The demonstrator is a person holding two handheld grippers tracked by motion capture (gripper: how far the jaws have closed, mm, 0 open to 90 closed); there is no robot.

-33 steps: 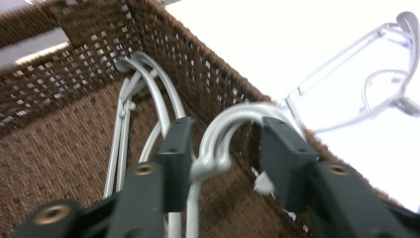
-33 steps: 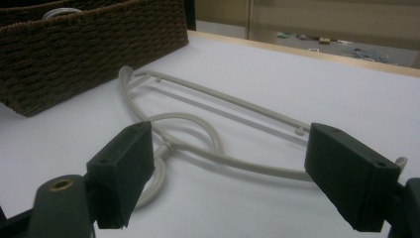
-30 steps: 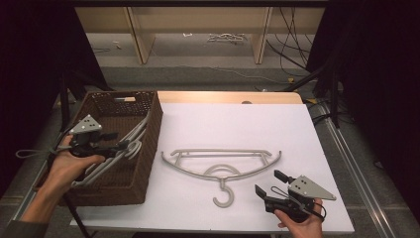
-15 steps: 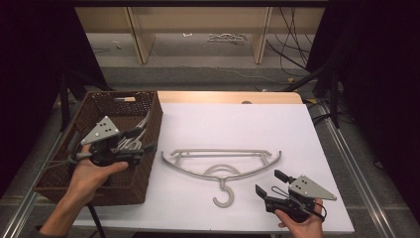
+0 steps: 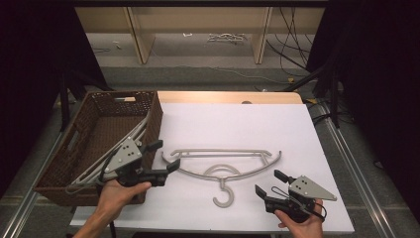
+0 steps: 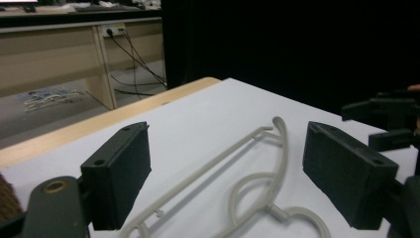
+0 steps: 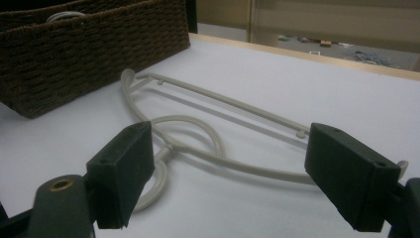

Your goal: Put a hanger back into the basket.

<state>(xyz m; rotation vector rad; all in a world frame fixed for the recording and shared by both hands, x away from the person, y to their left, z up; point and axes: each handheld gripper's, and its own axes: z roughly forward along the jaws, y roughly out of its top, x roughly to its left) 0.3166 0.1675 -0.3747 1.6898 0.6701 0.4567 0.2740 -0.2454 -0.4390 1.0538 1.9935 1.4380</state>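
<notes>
— Two claws in play, then. Where does each sit?

— Left claw [image 5: 166, 156] hangs at about eight o'clock on the white surface [image 5: 237, 124], just past the near right corner of the wicker basket [image 5: 151, 106]. Its jaws have just been opening and now stand spread wide, with nothing between the pads. Right claw [image 5: 270, 183] rests at five o'clock, low over the surface, jaws spread too and pinching nothing.

— And the hanger?

— One grey plastic hanger [image 5: 223, 161] lies flat near the middle of the surface, a bit toward six o'clock, its hook [image 5: 225, 196] pointing back at me. Its left tip sits just beside my left claw, apart from the pads (in the left gripper view the bar [image 6: 218, 158] runs up between the two black jaws, lying on the surface beyond them).

— What does the right one look at?

— In the right gripper view the hanger's loop [image 7: 188, 131] and its long arm lie ahead between the jaws, untouched, with the basket's woven wall [image 7: 94, 49] off at eleven o'clock.

— Anything in the basket?

— More pale hangers [image 5: 116, 146] lean inside it, slanting from the near left corner up toward the right wall. How many, I cannot tell.

— Your hands?

— Each one wraps a claw's grip at the near edge, left hand [image 5: 116, 193] at seven o'clock, right hand [image 5: 299, 225] at five.
</notes>
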